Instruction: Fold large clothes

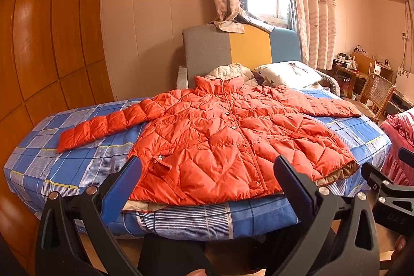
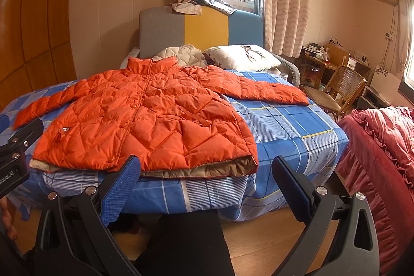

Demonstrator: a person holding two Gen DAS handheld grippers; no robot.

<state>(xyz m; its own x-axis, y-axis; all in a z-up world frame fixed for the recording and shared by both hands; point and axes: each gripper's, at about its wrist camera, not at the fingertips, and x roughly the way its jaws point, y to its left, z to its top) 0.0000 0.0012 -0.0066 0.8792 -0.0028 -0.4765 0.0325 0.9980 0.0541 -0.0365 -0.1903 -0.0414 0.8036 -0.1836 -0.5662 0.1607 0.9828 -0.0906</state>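
Note:
An orange quilted puffer jacket lies flat, front up and buttoned, on the blue checked bed, both sleeves spread out sideways and its hem at the near edge. It also shows in the right wrist view. My left gripper is open and empty, held in front of the hem, above the bed's near edge. My right gripper is open and empty, in front of the jacket's right hem corner. The right gripper shows at the right edge of the left wrist view.
A pillow and a cream quilt lie at the headboard. A wooden wardrobe stands left. A red bedspread is right of the bed, with a wicker chair and desk behind.

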